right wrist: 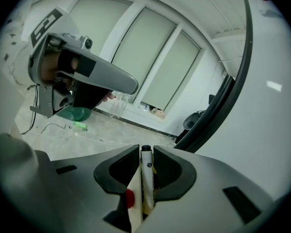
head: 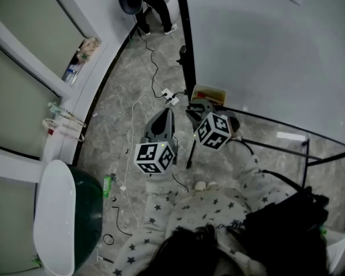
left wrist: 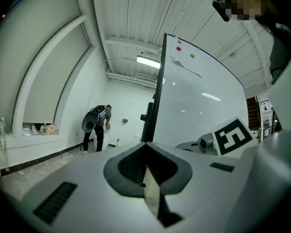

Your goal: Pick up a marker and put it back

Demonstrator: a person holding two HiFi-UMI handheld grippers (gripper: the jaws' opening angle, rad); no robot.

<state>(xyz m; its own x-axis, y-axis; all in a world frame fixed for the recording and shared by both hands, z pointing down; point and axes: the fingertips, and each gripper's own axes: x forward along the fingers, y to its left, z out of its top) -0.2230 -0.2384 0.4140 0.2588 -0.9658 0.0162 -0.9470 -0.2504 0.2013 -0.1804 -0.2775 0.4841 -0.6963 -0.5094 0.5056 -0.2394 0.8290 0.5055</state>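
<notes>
In the right gripper view, a white marker [right wrist: 146, 178] with a black cap lies lengthwise between the jaws of my right gripper [right wrist: 145, 152], cap pointing outward. The jaws sit snug against both its sides. A red spot and a bit of yellow show low in the gap beside it. In the head view the right gripper [head: 198, 109] is just in front of a yellow and red box [head: 209, 94] at the foot of the whiteboard [head: 264, 45]; the marker is hidden there. My left gripper [head: 164, 119] hangs beside it, its jaws [left wrist: 146, 171] together and empty.
The whiteboard [left wrist: 194, 106] stands to the right on a black frame [head: 276, 145]. A power strip [head: 169, 98] and loose cables lie on the floor. A green bin [head: 86, 211] is at the left. A person [head: 146, 2] bends over at the far wall.
</notes>
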